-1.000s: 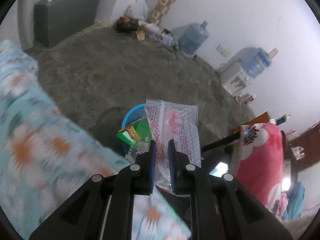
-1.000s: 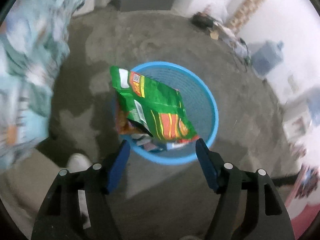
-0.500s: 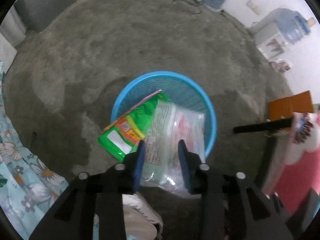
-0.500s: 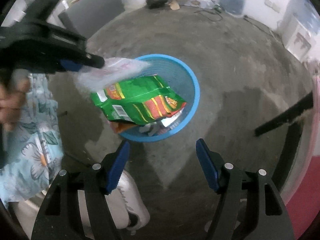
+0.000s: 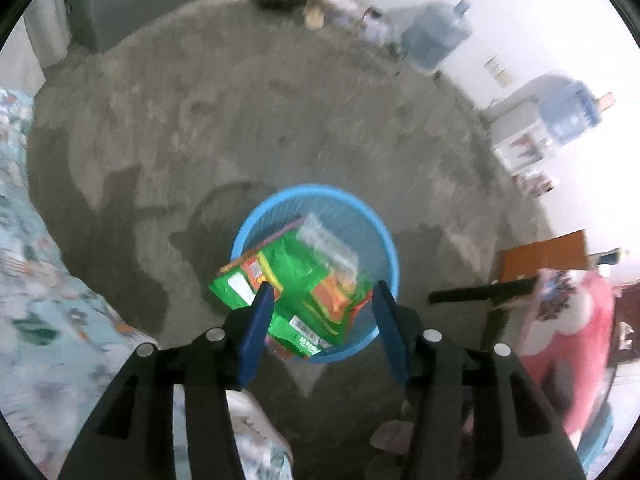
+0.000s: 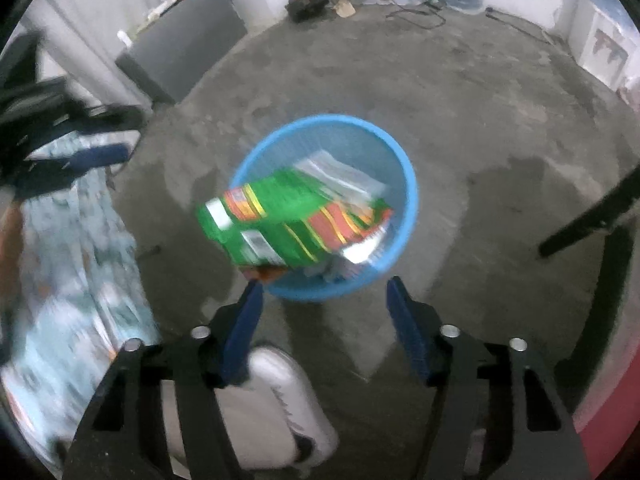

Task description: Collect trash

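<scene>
Both tongs gape wide, holding nothing: left tongs (image 5: 322,302), right tongs (image 6: 324,294). Green wrapper (image 6: 276,220) and clear bag (image 6: 340,178) lie in the blue bin (image 6: 408,184).

Dim, flat indoor light with soft shadows on the floor (image 5: 248,128), motion blur smearing both views, and fisheye bending with black corners at the edges.

Blue basket (image 6: 404,184) on concrete floor, green snack bag (image 6: 280,220) across its rim
</scene>
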A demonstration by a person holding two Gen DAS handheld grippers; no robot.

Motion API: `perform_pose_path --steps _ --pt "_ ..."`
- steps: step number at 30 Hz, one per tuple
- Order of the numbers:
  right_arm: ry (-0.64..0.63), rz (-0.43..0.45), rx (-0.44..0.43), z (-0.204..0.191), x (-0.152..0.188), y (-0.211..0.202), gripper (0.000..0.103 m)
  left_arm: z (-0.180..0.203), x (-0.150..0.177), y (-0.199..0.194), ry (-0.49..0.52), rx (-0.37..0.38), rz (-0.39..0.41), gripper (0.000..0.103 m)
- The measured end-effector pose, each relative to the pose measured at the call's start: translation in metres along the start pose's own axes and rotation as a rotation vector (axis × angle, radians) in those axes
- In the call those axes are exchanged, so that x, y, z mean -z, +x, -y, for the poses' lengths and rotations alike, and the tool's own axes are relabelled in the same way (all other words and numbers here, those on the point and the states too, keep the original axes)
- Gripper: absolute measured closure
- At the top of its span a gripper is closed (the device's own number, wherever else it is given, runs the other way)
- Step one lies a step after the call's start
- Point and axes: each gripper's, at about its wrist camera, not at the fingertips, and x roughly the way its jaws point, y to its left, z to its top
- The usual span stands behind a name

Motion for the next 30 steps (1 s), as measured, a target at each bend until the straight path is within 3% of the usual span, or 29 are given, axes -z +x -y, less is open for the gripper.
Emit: perform_pose_path --steps 4,7,10,12,17,20,25,27,30 --pt "0.033 -0.034 -0.078 -0.016 -0.038 0.032 0.053 -0.009 0.014 -0.064 0.048 0.008 0.097 0.045" --pt "0.051 -0.163 -0.109 -0.033 -0.057 0.098 0.063 -0.028 0.038 -0.115 0.043 0.017 0.161 0.041" --pt "0.083 -0.385 -0.049 -0.042 -0.058 0.193 0.077 -0.053 0.07 -0.158 0.005 0.002 0.212 0.038" --pt "0.116 -0.473 -0.005 -0.04 -0.055 0.235 0.08 -0.071 0.091 -0.181 -0.028 -0.022 0.231 0.038" --pt "0.12 -0.589 0.131 -0.032 -0.056 0.309 0.085 -0.119 0.142 -0.23 -0.167 -0.119 0.29 0.038" --pt "0.087 -0.641 0.198 -0.03 -0.056 0.337 0.086 -0.141 0.165 -0.249 -0.242 -0.18 0.317 0.038" --pt "0.122 -0.667 0.211 -0.017 -0.061 0.344 0.084 -0.169 0.185 -0.262 -0.344 -0.193 0.323 0.038" --pt "0.115 -0.644 0.209 -0.014 -0.062 0.332 0.074 -0.171 0.186 -0.262 -0.354 -0.188 0.326 0.038" --pt "0.115 -0.579 0.127 -0.013 -0.064 0.292 0.06 -0.169 0.186 -0.264 -0.342 -0.177 0.346 0.038"
